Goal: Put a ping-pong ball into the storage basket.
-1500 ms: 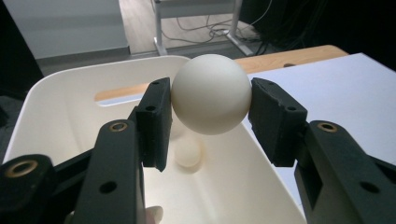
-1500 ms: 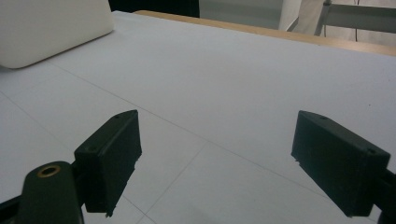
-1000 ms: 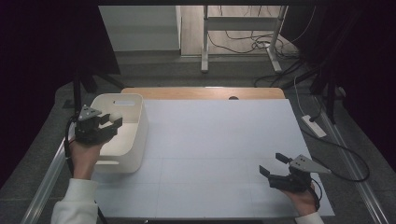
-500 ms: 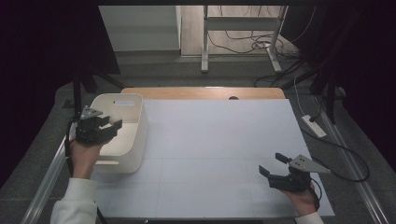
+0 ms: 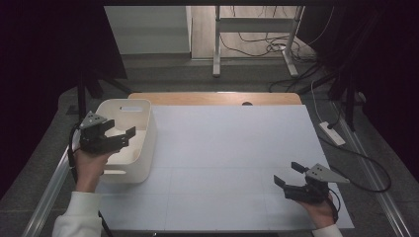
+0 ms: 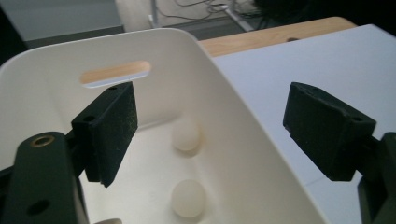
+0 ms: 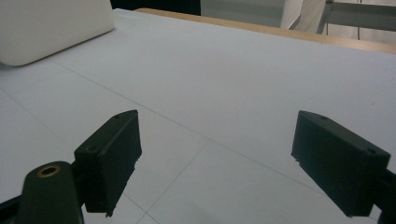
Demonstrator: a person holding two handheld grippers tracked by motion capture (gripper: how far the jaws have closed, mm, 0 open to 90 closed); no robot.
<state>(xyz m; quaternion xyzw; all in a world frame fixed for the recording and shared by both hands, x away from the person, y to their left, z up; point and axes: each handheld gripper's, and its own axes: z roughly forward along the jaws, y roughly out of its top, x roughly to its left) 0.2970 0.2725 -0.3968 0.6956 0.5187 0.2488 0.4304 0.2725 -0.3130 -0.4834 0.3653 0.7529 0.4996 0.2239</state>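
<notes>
Holding two white balls [image 6: 187,198], the white bin [image 5: 143,148] sits under the empty, wide-open left gripper [image 5: 120,131].

a wooden table [image 5: 217,98] carries a white sheet [image 5: 232,163], with a white bin [image 5: 143,148] at its left edge.

Left gripper [image 6: 210,135] spread wide over a white bin [image 6: 243,154], one jaw inside, the other past its rim above the white worktop [image 6: 289,56]. Two pale balls [image 6: 187,135] on the bin floor, well apart. Slot handle [image 6: 115,73] in the far wall.
</notes>
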